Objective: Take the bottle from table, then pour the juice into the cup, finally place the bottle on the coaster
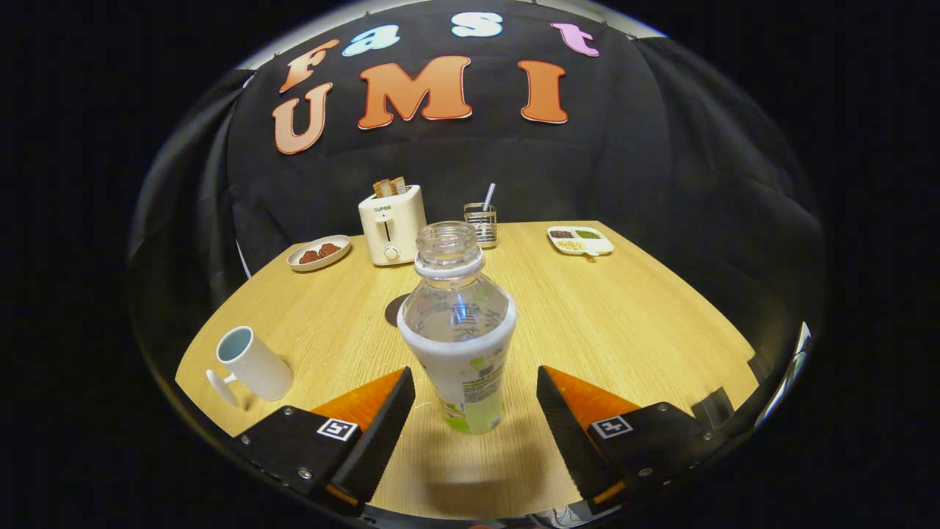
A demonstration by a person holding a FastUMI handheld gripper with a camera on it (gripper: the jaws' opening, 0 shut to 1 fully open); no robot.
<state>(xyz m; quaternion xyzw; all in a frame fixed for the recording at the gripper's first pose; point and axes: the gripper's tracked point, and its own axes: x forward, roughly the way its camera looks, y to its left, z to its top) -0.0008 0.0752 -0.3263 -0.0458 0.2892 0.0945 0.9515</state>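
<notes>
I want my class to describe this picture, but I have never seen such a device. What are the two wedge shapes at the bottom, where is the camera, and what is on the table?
The camera rides on a hand-held gripper and looks forward along its two fingers, the wedges you see. They are open and hold nothing. An uncapped bottle stands between them, untouched. Just behind it lies a dark round coaster. A white cup sits off to the left on the wooden table. At the far edge are a toaster, a plate of food, a metal holder and a divided dish.
</notes>
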